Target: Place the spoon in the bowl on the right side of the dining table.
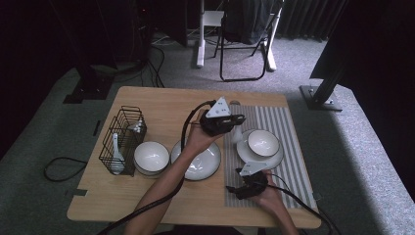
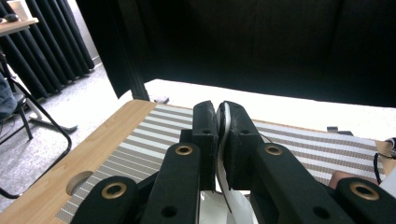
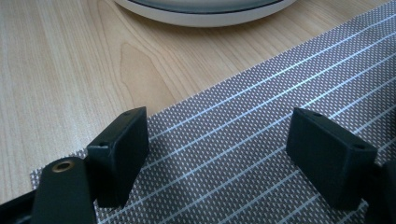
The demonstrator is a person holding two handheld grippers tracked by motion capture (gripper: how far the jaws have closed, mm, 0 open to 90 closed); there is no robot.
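Left tongs raised over the bench, jaws clamped on a thin white spoon. In the left gripper view the spoon's handle sits edge-on between the two pads, its white lower part widening below the jaws at the bottom of the frame. In the high view a white piece hangs just below these tongs, over the near-left edge of the striped placemat; its exact shape is too small to tell.

Right tongs low over the placemat's near-left corner, jaws wide apart, nothing between them, just mat weave under and between the pads. Bare wood lies left of these tongs, and the rim of the large plate is ahead of them. In the high view the right tongs rest near the bench's front edge, hand behind them.

Small bowl on a saucer sits on the mat to the right of the left tongs, close by. Large plate is below the left hand, between the two tongs. Another bowl is further left of it, then a black wire basket holding a white spoon, well apart from both tongs.
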